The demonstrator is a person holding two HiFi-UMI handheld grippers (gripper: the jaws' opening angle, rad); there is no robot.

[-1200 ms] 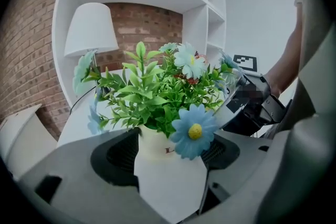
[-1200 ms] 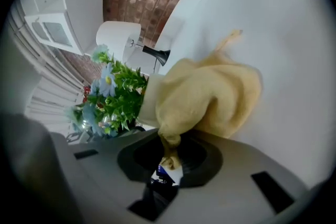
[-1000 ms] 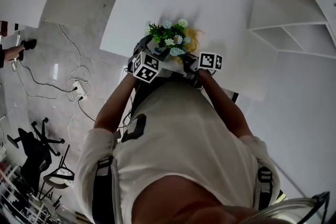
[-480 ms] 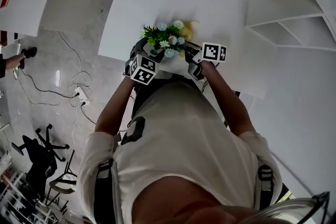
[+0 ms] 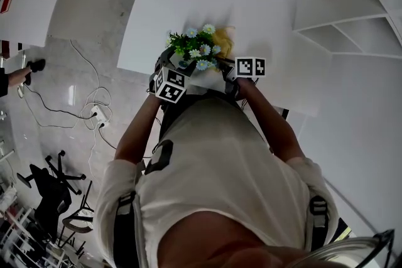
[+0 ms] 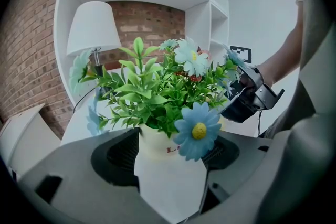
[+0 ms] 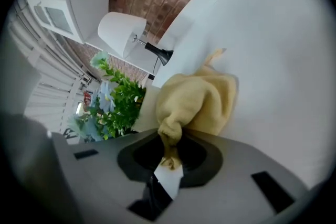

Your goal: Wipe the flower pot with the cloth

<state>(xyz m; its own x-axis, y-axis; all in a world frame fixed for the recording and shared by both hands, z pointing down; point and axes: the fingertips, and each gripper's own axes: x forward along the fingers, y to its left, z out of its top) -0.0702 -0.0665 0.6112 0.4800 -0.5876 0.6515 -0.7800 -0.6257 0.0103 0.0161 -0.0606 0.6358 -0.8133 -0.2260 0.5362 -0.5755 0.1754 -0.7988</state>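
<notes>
Pinching crumpled yellow cloth [image 7: 198, 104] beside smooth pot [image 6: 153, 142]

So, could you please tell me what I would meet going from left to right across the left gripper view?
table lamp → flower pot → right gripper → the person's forearm

Red lettering [image 6: 170, 150] on flower pot [image 6: 154, 142], seemingly mostly behind blue flower [image 6: 197, 131]
</notes>
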